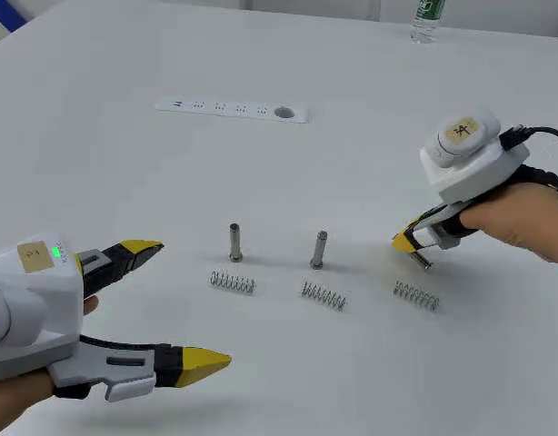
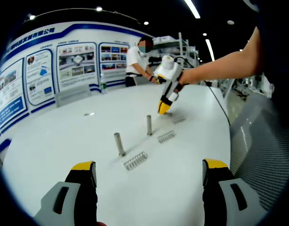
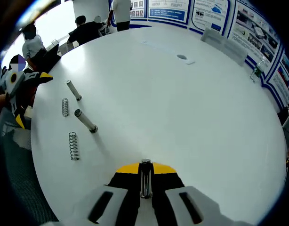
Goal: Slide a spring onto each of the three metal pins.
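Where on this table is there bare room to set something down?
Bare table lies between the power strip and the two standing pins, and across the far left. Also the near edge, in front of the springs. Crowded: the row of pins and springs, flanked by the open left tongs and the right tongs gripping the third pin.

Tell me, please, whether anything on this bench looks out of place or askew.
One thing: the left pin and middle pin stand upright, but the third pin is gripped at a tilt in the right claw, near the right-hand spring. Nothing looks spilled or damaged.
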{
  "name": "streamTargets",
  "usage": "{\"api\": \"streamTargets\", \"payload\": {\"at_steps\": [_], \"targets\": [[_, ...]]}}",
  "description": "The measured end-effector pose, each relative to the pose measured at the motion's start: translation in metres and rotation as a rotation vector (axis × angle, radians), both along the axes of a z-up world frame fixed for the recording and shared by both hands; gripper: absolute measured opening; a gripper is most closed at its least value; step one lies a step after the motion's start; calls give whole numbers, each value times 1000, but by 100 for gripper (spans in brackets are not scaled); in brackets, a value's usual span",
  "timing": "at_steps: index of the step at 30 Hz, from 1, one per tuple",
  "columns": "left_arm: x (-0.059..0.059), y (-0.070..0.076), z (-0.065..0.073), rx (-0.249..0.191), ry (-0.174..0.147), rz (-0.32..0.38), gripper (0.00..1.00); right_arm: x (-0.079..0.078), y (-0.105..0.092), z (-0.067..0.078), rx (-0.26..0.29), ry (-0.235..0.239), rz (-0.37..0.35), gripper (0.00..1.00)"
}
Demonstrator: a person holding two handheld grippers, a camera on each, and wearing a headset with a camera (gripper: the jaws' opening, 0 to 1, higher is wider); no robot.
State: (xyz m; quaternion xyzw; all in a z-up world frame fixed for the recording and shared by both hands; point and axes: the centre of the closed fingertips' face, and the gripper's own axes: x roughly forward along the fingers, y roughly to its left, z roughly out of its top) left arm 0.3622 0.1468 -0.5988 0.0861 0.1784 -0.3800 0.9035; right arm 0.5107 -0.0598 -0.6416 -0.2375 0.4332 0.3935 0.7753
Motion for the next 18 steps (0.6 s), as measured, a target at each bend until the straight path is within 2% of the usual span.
{"api": "streamTargets", "payload": {"at_steps": [6, 18], "targets": [[0, -1, 0, 3, -1, -5, 95, -5, -5, 12, 18, -35, -1, 9], [0, -1, 1, 4, -3, -6, 95, -14, -7, 18, 50, -65, -9, 9]]}}
